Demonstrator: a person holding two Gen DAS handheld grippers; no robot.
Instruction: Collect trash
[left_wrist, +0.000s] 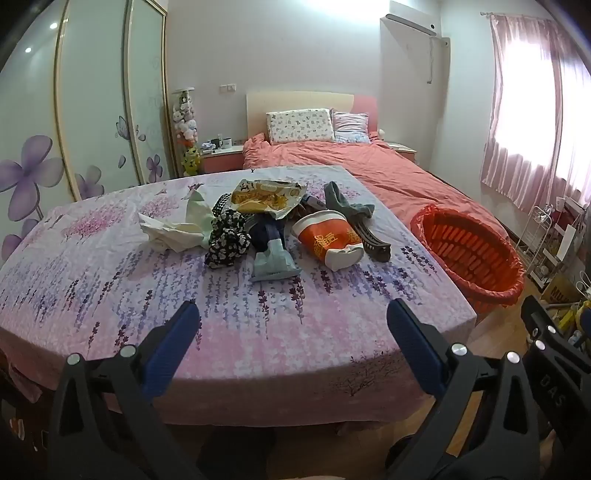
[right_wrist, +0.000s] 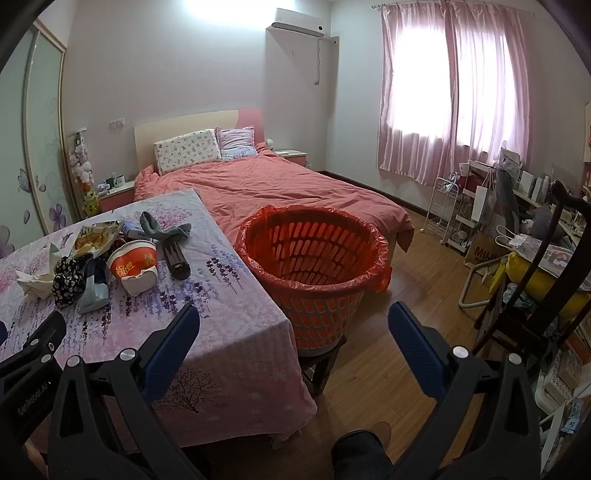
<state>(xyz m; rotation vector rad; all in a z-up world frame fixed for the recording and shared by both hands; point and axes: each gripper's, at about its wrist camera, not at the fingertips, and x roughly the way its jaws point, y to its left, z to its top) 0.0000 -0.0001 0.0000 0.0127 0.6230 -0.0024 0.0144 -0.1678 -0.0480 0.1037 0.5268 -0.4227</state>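
A pile lies on the table with a floral cloth (left_wrist: 258, 325): an orange instant-noodle cup (left_wrist: 327, 238) on its side, a yellow snack bag (left_wrist: 264, 197), crumpled white paper (left_wrist: 173, 229), a light-blue packet (left_wrist: 273, 260), a black-and-white patterned cloth (left_wrist: 227, 240), a grey sock (left_wrist: 347, 205) and a dark comb-like piece (left_wrist: 373, 245). An orange-lined basket (right_wrist: 312, 269) stands right of the table on a stool. My left gripper (left_wrist: 293, 325) is open and empty at the table's near edge. My right gripper (right_wrist: 293, 330) is open and empty, before the basket.
A bed with a salmon cover (right_wrist: 280, 188) lies behind the table. A wardrobe (left_wrist: 92, 110) stands at left. A white rack (right_wrist: 445, 210), bags and a cluttered chair (right_wrist: 535, 266) fill the right side. Wood floor (right_wrist: 406, 280) lies around the basket.
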